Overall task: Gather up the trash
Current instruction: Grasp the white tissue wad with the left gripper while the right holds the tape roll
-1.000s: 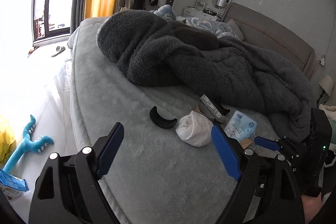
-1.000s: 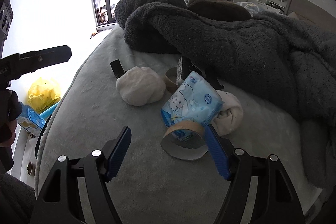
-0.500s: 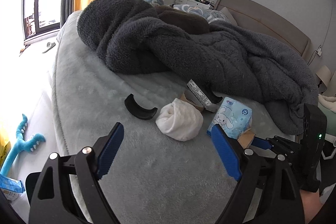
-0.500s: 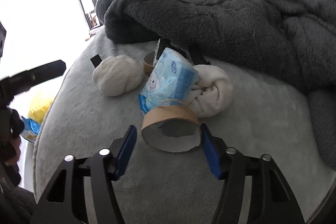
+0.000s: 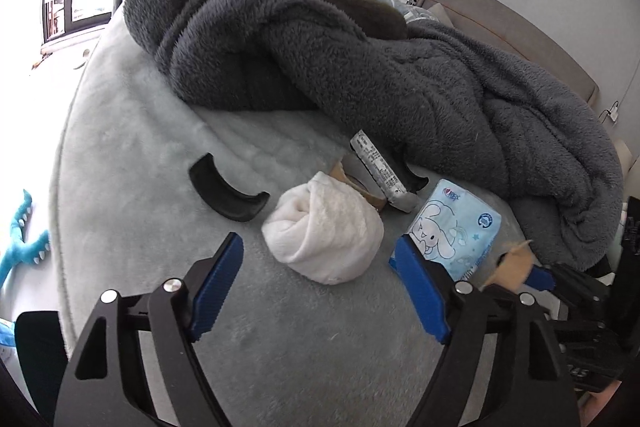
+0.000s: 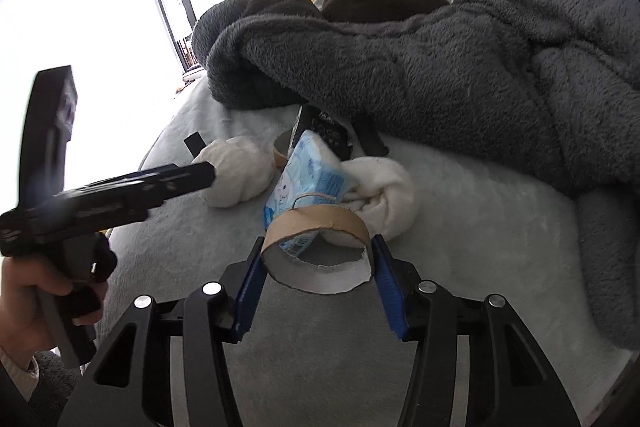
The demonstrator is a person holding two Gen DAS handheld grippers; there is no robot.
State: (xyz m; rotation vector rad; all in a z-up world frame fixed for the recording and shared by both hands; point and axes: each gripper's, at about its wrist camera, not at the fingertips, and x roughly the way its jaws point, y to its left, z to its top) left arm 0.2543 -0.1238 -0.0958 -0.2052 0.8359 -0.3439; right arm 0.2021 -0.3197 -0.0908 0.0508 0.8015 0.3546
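**A:** What has the right gripper (image 6: 318,265) got?

**B:** A cardboard tube (image 6: 316,247), a bare paper-roll core. Both blue pads (image 6: 250,291) touch its sides; the jaws have just been closing and now clasp it low over the pale grey bedcover (image 5: 132,147).

**A:** And the left gripper (image 5: 320,275)?

**B:** Its jaws have just been narrowing a little, yet they stand released, with nothing pinched. A rolled white cloth (image 5: 324,231) lies ahead, between the two fingers but untouched.

**A:** Any writing to read?

**B:** Little. The blue tissue pack (image 5: 460,231) shows a white long-eared cartoon rabbit and small round logos; the letters are too small to read. A grey wrapper (image 5: 380,173) behind the cloth carries a printed label, also unreadable.

**A:** Where does the rest lie?

**B:** All near the edge of the dark fleece blanket (image 5: 360,59). The tissue pack sits just behind the tube, against a second white roll (image 6: 384,195). A curved black plastic piece (image 5: 224,187) lies apart, left of the cloth.
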